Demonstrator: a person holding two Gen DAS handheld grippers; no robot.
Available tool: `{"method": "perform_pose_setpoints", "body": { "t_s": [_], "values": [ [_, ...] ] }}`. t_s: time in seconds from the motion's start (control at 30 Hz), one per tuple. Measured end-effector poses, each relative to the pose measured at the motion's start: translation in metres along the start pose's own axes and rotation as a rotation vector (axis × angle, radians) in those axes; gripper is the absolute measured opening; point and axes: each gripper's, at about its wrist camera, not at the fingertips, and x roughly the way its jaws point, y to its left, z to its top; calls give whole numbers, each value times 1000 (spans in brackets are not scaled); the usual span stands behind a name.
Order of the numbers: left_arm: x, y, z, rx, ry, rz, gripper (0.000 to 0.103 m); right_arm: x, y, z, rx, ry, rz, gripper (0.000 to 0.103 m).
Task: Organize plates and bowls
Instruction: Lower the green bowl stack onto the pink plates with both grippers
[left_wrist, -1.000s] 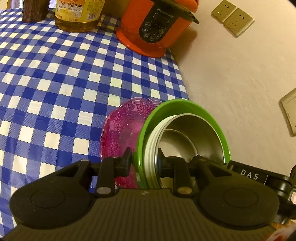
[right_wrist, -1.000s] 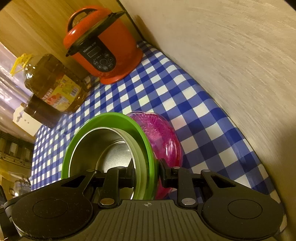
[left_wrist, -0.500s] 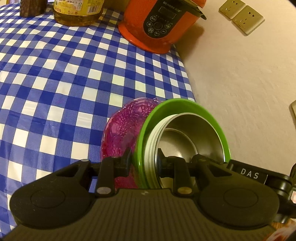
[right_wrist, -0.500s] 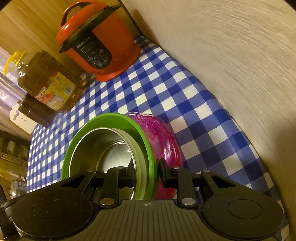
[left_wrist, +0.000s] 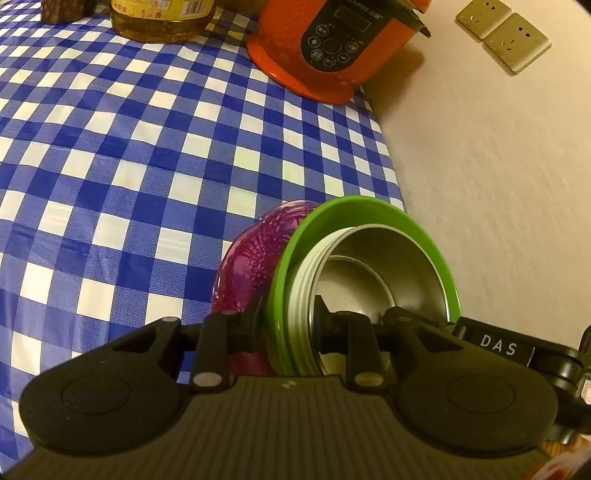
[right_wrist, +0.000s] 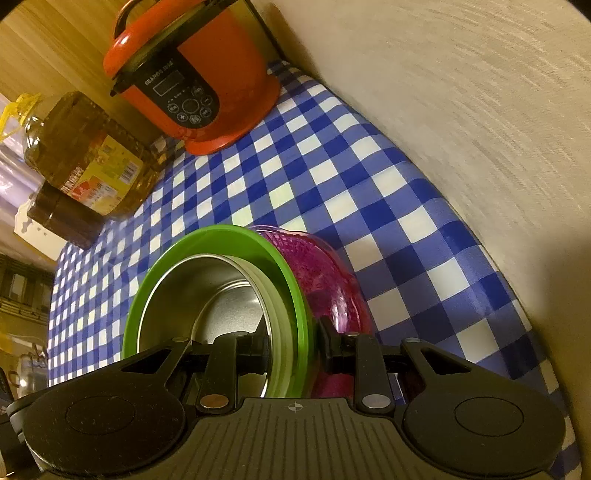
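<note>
A nested stack hangs tilted on edge over the checked tablecloth (left_wrist: 110, 177), near the wall. It is a steel bowl (left_wrist: 399, 266) inside a green bowl (left_wrist: 354, 206), which sits in a pink glass bowl (left_wrist: 251, 266). My left gripper (left_wrist: 288, 321) is shut on the stack's rim, one finger inside the steel bowl and one against the pink glass. From the opposite side my right gripper (right_wrist: 295, 343) is shut on the same rims of the steel bowl (right_wrist: 192, 291), green bowl (right_wrist: 192, 247) and pink bowl (right_wrist: 325, 273).
An orange electric cooker (left_wrist: 332, 48) stands at the table's far end by the wall. A large oil bottle (right_wrist: 85, 162) and a dark jar (right_wrist: 62, 221) stand to its left. The beige wall (left_wrist: 498, 184) with sockets (left_wrist: 502, 33) runs along the right edge.
Both grippers have carried the stack forward and slightly down over the tablecloth, closer to the orange cooker. The grips look unchanged.
</note>
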Motion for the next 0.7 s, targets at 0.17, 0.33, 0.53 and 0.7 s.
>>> {"method": "perform_pose_setpoints", "body": {
  "t_s": [0.17,0.33,0.53,0.7],
  "values": [
    [4,1,1,-4,7,4,23,6,-1,1,2,8,-5,26],
    [9,3,3,-9,14,9,23,12,0,2,5,16,-8,26],
    [10,4,3,-9,14,8,23,16,0,1,8,18,-10,26],
    [11,2,3,0,15,10,24,15,-1,1,7,14,-12,26]
  ]
}}
